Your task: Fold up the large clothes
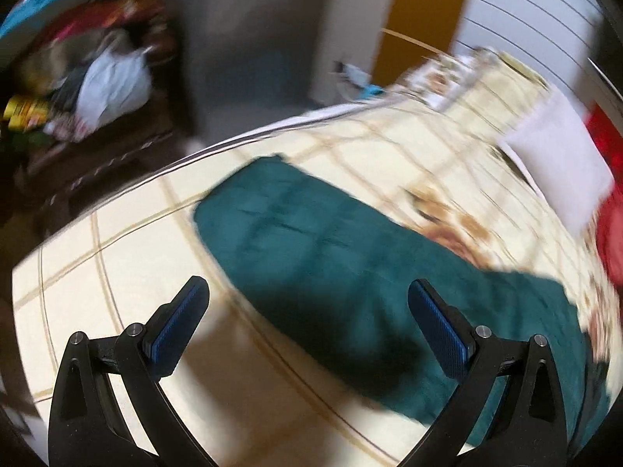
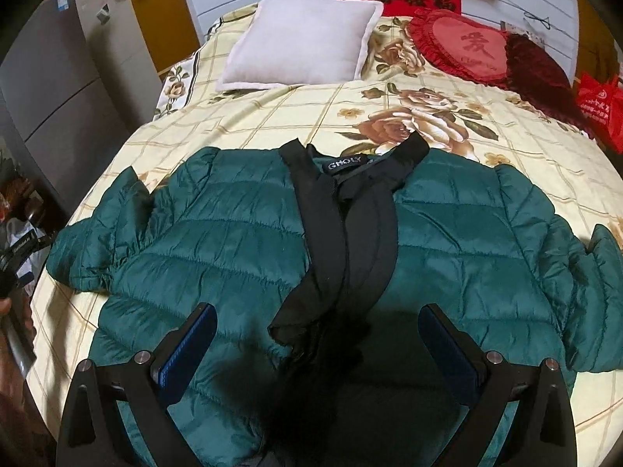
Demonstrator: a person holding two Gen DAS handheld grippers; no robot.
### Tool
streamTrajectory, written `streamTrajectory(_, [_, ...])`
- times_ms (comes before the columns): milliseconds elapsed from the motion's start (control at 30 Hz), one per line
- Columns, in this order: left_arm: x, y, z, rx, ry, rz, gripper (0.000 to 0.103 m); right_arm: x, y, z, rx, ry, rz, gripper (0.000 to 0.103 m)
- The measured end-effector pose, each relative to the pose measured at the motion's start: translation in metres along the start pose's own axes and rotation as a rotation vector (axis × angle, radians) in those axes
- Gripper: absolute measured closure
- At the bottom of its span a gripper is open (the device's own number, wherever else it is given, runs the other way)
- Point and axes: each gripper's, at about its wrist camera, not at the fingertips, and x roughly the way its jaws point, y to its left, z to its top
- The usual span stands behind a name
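Note:
A dark green quilted jacket (image 2: 218, 225) lies spread front-up on the bed, its black collar and lining (image 2: 350, 210) running down the middle and both sleeves bent inward at the sides. My right gripper (image 2: 317, 323) hovers open above the jacket's lower middle, nothing between its blue pads. In the blurred left wrist view the jacket (image 1: 319, 249) shows as a long green strip across the bedspread. My left gripper (image 1: 307, 292) is open over its near edge, holding nothing.
The bed carries a cream floral checked bedspread (image 2: 272, 116), a white pillow (image 2: 300, 43) and red heart cushions (image 2: 467, 48) at the head. A grey cabinet (image 2: 50, 89) stands left of the bed. Cluttered clothes (image 1: 105, 81) sit beyond the bed's edge. A hand (image 2: 11, 311) shows at left.

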Motion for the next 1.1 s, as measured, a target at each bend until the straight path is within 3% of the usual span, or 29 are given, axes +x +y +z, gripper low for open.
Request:
streamTrajectory(133, [0.024, 0.027, 0.011, -0.085, 0.027, 0.032, 0.001, 0.002, 0.001, -0.001, -0.008, 0.01, 0.001, 0.0])
streamTrajectory(367, [0.051, 0.032, 0.021, -0.07, 0.042, 0.074, 0.001, 0.003, 0.003, -0.001, -0.018, 0.021, -0.007, 0.0])
streamTrajectory(633, [0.076, 0.043, 0.028, -0.127, 0.076, 0.048, 0.001, 0.01, 0.007, -0.004, -0.017, 0.05, 0.003, 0.0])
streamTrajectory(867, [0.088, 0.031, 0.038, -0.061, 0.083, 0.057, 0.002, 0.013, 0.008, -0.007, -0.023, 0.065, -0.005, 0.0])
streamTrajectory(933, [0.088, 0.033, 0.039, -0.069, 0.064, 0.043, 0.013, 0.011, 0.009, -0.007, -0.026, 0.067, -0.004, 0.0])
streamTrajectory(1000, [0.087, 0.036, 0.041, -0.082, 0.043, 0.03, 0.039, 0.01, 0.01, -0.009, -0.031, 0.069, -0.004, 0.0])
streamTrajectory(1033, [0.087, 0.037, 0.042, -0.083, 0.042, 0.027, 0.045, 0.009, 0.011, -0.009, -0.033, 0.069, -0.004, 0.0])
streamTrajectory(1100, [0.088, 0.039, 0.044, -0.082, 0.056, -0.025, 0.073, 0.008, 0.011, -0.01, -0.037, 0.071, -0.008, 0.0])
